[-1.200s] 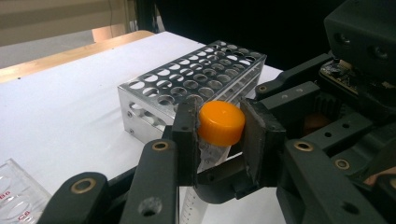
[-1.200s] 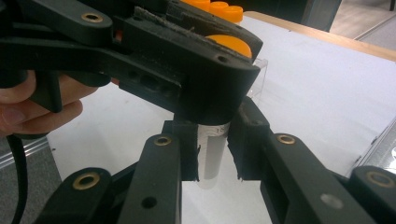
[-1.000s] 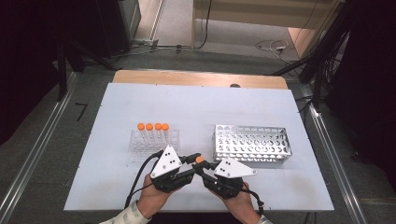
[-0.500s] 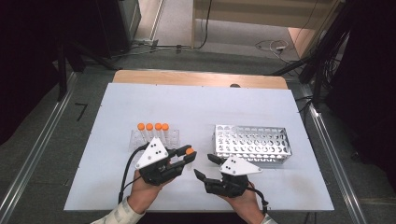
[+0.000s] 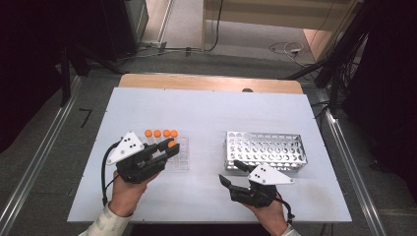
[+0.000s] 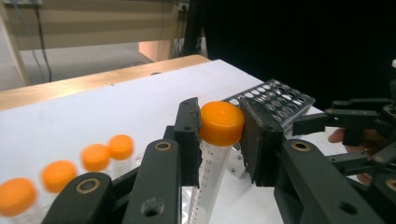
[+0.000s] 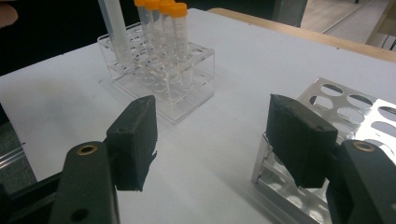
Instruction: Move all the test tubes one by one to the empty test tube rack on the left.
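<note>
left claw carries capped tube to clear rack, right claw backed off

since half a second ago the left gripper moved forward and left, away from the right one, taking the orange-capped tube along; now sits over the near right corner of the clear rack. right gripper slid right and toward the person, now near the table edge, just short of the metal rack.

left claw: clamped on the tube just under the orange cap, one pad each side, cap sticking above the jaws. tube roughly upright, body hanging below the pads. in the right gripper view the same tube comes down at the rack's left near side; can't tell if its tip is in a hole or only above it.

right claw: jaws wide apart, nothing between them, bare white table beyond the pads. metal rack corner sits just past its right pad; clear rack farther off ahead-left.

beyond the left claw: four more orange-capped tubes stand in a row at the far side of the clear rack, blurred in the left gripper view. metal rack well to the right of the left claw, holes showing no tubes. the two grippers well apart, a hand behind the left one.
</note>
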